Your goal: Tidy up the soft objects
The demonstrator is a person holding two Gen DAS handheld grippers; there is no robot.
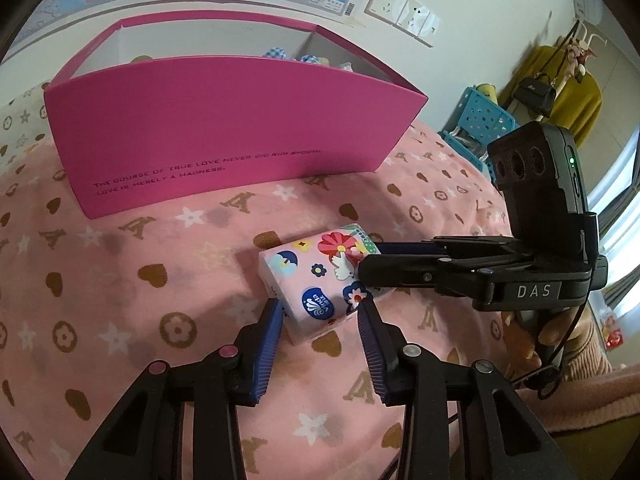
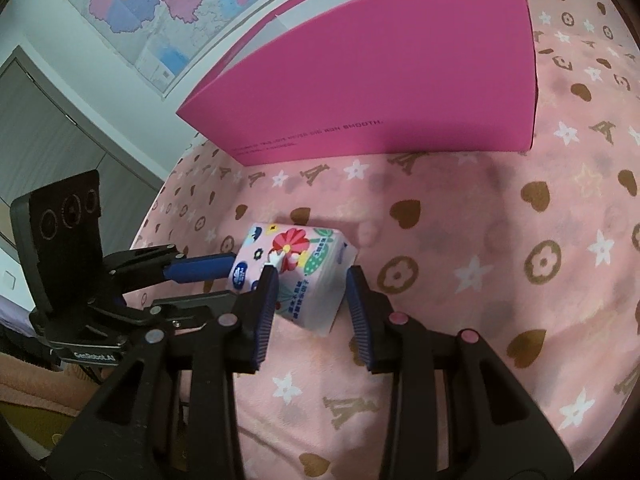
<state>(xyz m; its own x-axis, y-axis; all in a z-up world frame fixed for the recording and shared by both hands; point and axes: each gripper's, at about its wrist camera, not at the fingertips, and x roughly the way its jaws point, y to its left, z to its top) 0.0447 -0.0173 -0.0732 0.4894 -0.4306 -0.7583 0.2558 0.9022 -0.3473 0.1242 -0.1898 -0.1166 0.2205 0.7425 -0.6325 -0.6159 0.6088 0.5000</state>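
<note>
A pink floral tissue pack (image 1: 316, 280) lies on the pink patterned blanket (image 1: 120, 300) in front of a magenta box (image 1: 224, 128). My left gripper (image 1: 320, 308) is open, its blue pads on either side of the pack's near end. My right gripper (image 2: 310, 276) is also open around the pack (image 2: 296, 272) from the other side. In the left wrist view the right gripper (image 1: 370, 258) reaches in from the right. In the right wrist view the left gripper (image 2: 230, 268) reaches in from the left. The box (image 2: 380, 76) holds several soft items, mostly hidden.
A blue perforated crate (image 1: 480, 120) stands past the bed's right edge. A coat rack with yellow clothes (image 1: 560, 88) stands behind it. A map (image 2: 160, 12) hangs on the wall behind the box.
</note>
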